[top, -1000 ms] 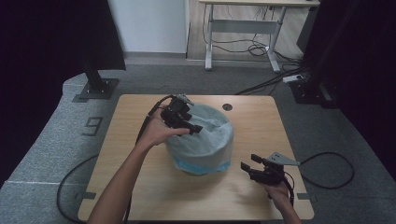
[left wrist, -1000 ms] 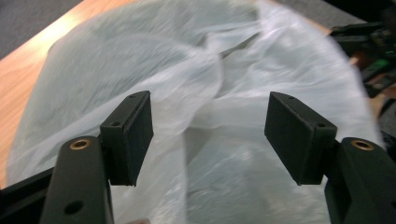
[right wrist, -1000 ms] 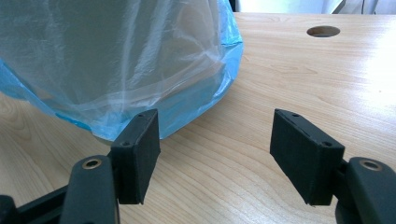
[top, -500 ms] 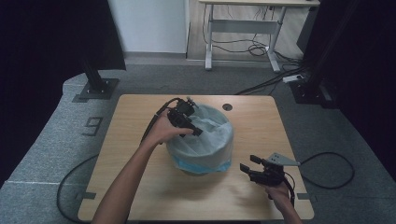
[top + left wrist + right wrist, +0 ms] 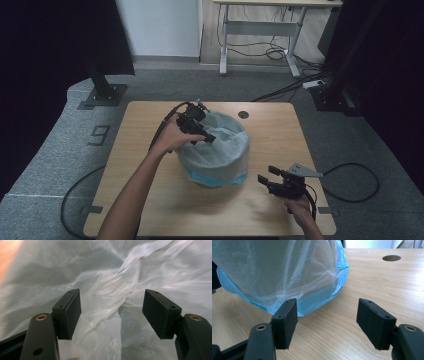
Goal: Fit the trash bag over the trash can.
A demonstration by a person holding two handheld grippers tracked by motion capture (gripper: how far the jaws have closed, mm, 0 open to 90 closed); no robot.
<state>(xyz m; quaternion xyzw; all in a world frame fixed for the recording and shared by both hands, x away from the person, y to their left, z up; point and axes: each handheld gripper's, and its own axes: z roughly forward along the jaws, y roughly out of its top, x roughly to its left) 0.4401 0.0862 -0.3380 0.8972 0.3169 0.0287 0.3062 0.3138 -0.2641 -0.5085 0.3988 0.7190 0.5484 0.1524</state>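
High view: a bin [image 5: 216, 155] lined with a translucent white bag [image 5: 220, 142] stands near the middle of the wooden surface [image 5: 150, 210]; blue plastic shows at its base. The left tool [image 5: 200, 131] is held over the bin's far-left rim, jaws reaching toward the opening. The right tool [image 5: 267, 180] rests low over the surface, near the bin's front-right side and apart from it, its grey plate on top. A round hole [image 5: 243, 114] lies in the surface beyond the bin.

Left tool view: the jaws stand wide apart, released, with crumpled bag film [image 5: 110, 302] between and behind them; nothing is gripped.

Right tool view: the jaws stand wide apart, released, above bare wood [image 5: 367, 282]. The bin's bagged side [image 5: 282, 272] rises just ahead of the left jaw.
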